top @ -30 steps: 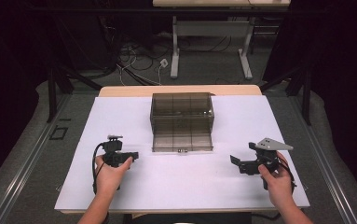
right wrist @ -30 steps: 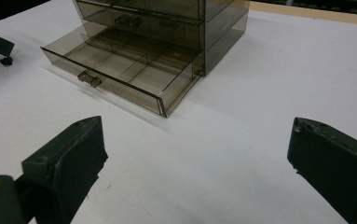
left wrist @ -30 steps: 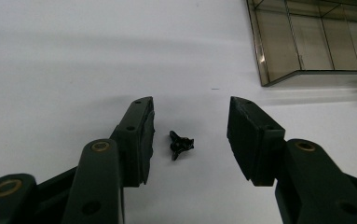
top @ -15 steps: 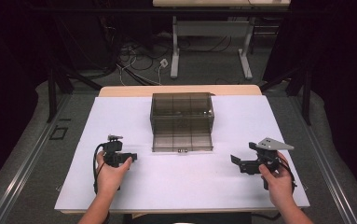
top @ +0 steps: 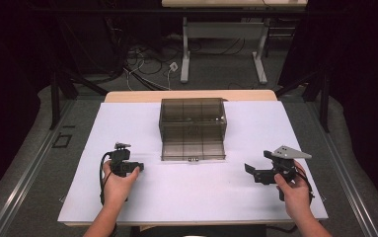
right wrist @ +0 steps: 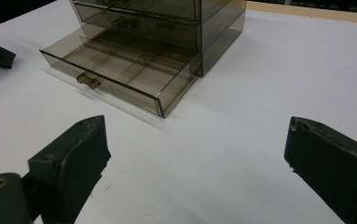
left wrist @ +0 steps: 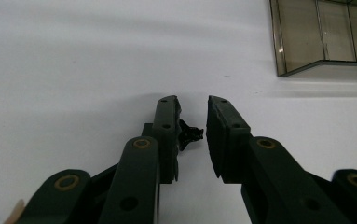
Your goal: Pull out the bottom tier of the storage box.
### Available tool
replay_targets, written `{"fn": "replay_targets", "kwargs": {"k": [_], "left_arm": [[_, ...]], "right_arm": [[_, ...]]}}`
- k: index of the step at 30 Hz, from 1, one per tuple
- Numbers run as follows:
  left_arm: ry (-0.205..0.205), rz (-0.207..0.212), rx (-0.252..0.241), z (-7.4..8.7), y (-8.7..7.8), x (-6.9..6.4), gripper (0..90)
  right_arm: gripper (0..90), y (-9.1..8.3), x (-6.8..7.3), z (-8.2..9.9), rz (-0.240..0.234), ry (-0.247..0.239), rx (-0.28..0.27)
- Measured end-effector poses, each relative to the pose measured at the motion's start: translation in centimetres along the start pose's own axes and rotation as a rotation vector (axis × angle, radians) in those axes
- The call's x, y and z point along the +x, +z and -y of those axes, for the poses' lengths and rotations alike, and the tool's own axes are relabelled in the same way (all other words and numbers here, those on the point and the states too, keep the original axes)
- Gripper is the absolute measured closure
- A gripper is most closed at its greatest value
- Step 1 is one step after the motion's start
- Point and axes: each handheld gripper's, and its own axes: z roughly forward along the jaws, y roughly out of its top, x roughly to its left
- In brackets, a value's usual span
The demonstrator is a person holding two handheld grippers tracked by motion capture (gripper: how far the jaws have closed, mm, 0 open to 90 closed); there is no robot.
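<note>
Fingers of the left gripper [left wrist: 194, 112] have just been closing, with a narrow gap and nothing between them. Right gripper [right wrist: 195, 154] fingers are spread wide. One smoky box [top: 192, 118] sits mid-table [top: 127, 113] between two grippers. Its one open drawer [right wrist: 120, 70] points toward the person. Drawers above are cut off.

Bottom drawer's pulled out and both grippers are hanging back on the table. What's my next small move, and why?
Probably bring the right gripper forward to the open drawer's handle: its jaws stand wide with nothing between them and it faces the drawer front. The left gripper has just been closing on nothing and points at bare table.
</note>
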Motion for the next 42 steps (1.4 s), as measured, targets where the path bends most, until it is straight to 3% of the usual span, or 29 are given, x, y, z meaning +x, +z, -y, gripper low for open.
{"fn": "replay_targets", "kwargs": {"k": [7,12,27,42], "left_arm": [[-0.003,-0.007,0.002,-0.03,0.0,0.08,78.4],[-0.02,0.005,-0.002,-0.03,0.01,0.23,78.8],[-0.016,0.004,-0.024,-0.02,-0.09,-0.02,79.0],[0.023,0.01,-0.07,-0.03,-0.88,-0.25,79.6]], "right_arm": [[5.6,0.05,0.01,0.01,0.0,-0.002,0.005],[5.8,0.08,0.05,0.02,0.001,-0.001,0.008],[5.7,-0.02,-0.09,0.07,0.006,-0.004,-0.004],[5.8,-0.11,-0.04,0.09,0.002,-0.005,0.0]]}}
